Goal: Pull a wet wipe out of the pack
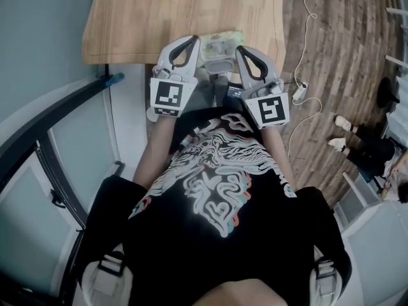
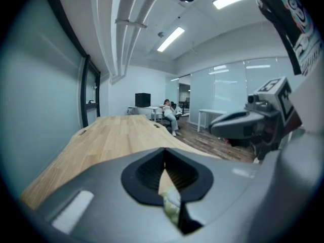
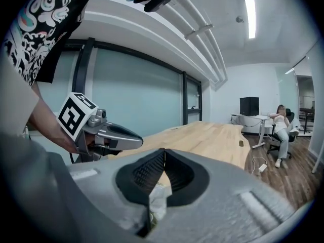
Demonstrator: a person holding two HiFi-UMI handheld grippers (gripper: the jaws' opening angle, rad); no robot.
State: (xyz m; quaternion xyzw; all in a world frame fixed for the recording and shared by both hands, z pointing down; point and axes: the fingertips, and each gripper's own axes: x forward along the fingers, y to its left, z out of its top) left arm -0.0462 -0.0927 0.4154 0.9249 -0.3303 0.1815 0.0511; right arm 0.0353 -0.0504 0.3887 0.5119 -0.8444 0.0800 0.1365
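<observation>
- Holding one tool in each hand, close to the body: person in a black shirt (image 1: 217, 190). Its pale swirl print has no legible words.
- Left claw (image 2: 164, 152): jaws together, nothing between them. Its marker cube (image 1: 167, 97) carries a black-and-white square pattern, not text.
- Right claw (image 3: 162, 153): jaws likewise together and empty. Its own cube (image 1: 271, 110) has a similar pattern.
- Wet-wipe pack (image 1: 220, 45): lies at the near edge of the tabletop, between the two claw tips and just beside each.
  - Both gripper views show it as a pale patch through the gap behind the closed tips.
  - The flanking position probably lets one claw steady the pack while the other takes the wipe.
  - No wipe is drawn yet, and the label is too blurred to read.
- Tabletop (image 1: 185, 11): light wood, running away from the pack.
- White cable and adapter (image 1: 299, 93): on the wooden floor, right of the tabletop.
- Seated person (image 3: 281, 130): at the far end of the room, near a dark monitor (image 3: 249, 106). No writing can be made out there.
</observation>
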